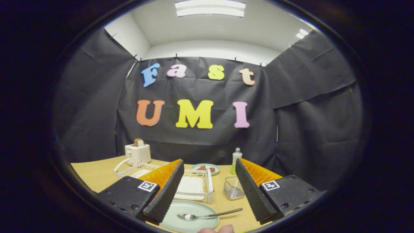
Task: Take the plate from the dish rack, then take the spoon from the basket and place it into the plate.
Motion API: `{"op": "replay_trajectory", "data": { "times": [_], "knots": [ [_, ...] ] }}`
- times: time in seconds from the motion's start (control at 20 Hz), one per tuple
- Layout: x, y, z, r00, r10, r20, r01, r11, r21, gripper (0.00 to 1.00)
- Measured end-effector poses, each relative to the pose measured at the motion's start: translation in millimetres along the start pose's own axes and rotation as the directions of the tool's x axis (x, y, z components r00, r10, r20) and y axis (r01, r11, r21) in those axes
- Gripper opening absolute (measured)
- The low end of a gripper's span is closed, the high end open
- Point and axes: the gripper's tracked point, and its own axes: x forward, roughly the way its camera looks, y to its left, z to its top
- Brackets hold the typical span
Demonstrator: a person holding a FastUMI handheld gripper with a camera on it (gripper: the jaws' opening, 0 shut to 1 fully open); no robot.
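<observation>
A pale green plate (189, 212) lies flat on the wooden table (97, 173), just in front of the white dish rack (194, 187). The metal spoon (207, 215) rests with its bowl in the plate and its handle reaching out over the rim toward the right finger. A small wire basket (233, 188) stands beside the rack, ahead of the right finger. My gripper (209, 191) is open above the plate, nothing between its ridged black fingers (166, 194). Fingertips of a person's hand (216, 229) show below the plate.
A white toaster (138, 152) with bread in it stands at the back left. A second small plate (205, 168) with brown food sits behind the rack. A bottle (236, 159) with a green base stands behind the basket. Black cloth walls close in the table.
</observation>
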Motion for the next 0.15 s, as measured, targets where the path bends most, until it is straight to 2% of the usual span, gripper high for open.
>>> {"op": "replay_trajectory", "data": {
  "times": [0.15],
  "knots": [
    [-1.9,4.1,-0.8,1.0,-0.009,-0.01,0.009,1.0,-0.006,1.0]
  ]
}}
